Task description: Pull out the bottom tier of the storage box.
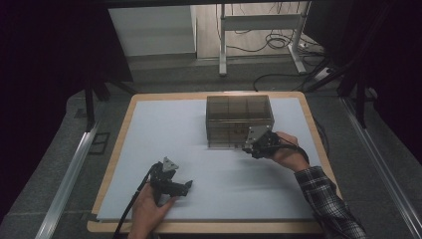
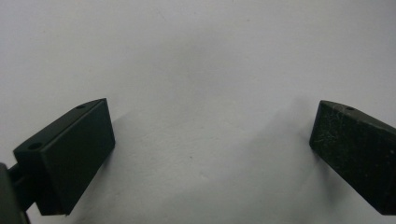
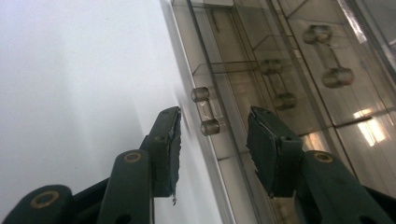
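1. The clear box (image 1: 239, 121) with drawers stands at the far side of the white table (image 1: 164, 129).
2. The right gripper (image 1: 255, 146) is right at the box front, jaws apart around a small drawer handle (image 3: 205, 110), not pinching it.
3. The left gripper (image 1: 185, 187) rests well away, jaws spread wide.

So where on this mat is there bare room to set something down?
The white mat is bare left of the drawer box, from the far edge down to the left gripper. Centre front is bare too. It is crowded at the box's front, where the right gripper sits.
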